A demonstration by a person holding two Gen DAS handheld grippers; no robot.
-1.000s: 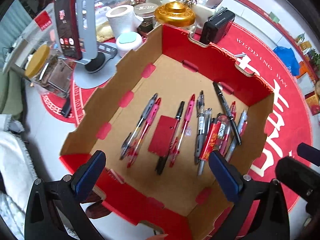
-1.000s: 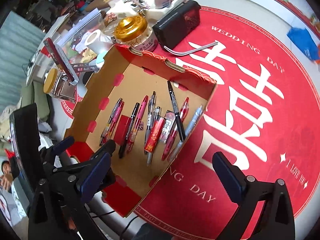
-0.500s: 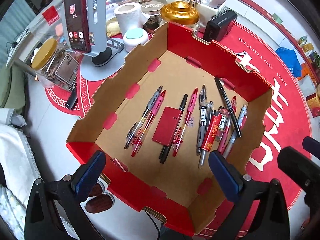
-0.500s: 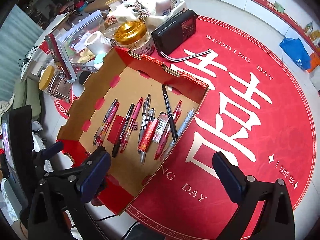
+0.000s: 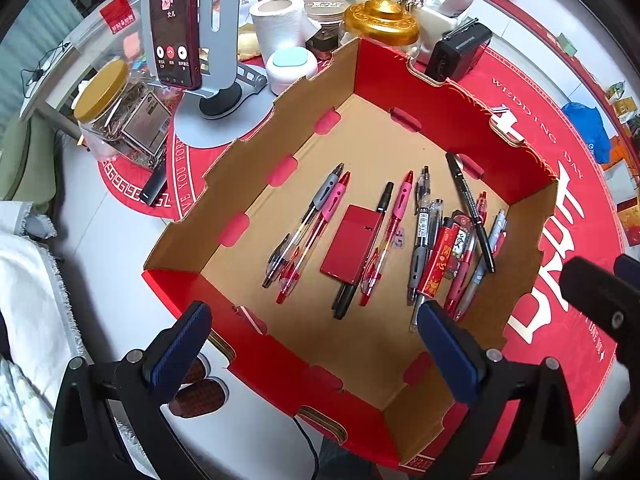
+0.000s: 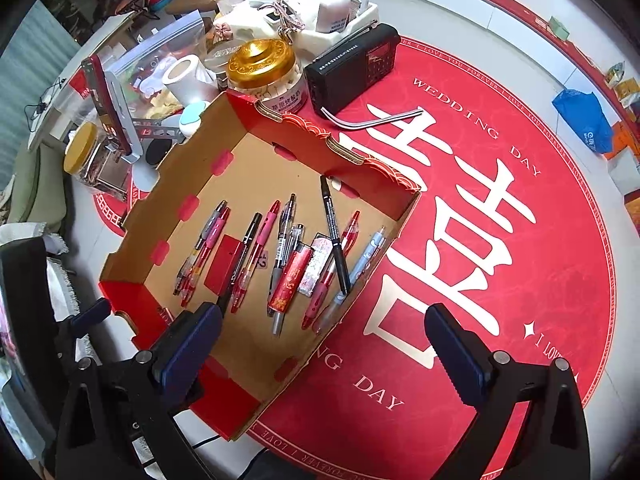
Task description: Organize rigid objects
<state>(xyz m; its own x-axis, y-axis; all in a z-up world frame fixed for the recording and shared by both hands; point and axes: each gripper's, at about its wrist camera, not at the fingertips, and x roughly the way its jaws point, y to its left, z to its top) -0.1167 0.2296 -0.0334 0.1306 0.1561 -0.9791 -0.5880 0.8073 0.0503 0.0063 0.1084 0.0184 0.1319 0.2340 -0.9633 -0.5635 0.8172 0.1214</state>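
Pens (image 5: 424, 236) lying inside cardboard tray (image 5: 516, 240), left hand-held gripper (image 5: 316, 344) and right hand-held gripper (image 6: 320, 344) both wide apart, empty

Matt brown cardboard box (image 5: 280, 148), glossy plastic pens (image 5: 420, 236), shiny gold lid (image 5: 380, 20)

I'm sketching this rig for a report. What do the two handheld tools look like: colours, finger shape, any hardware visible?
Both look alike. The left tool and right tool each have two matte black, triangular plastic finger arms tipped with dark blue ribbed pads. A round silver rivet sits on each arm near the pad base. In the right wrist view, a thin black cable trails below. No sleeves or printed markings show.
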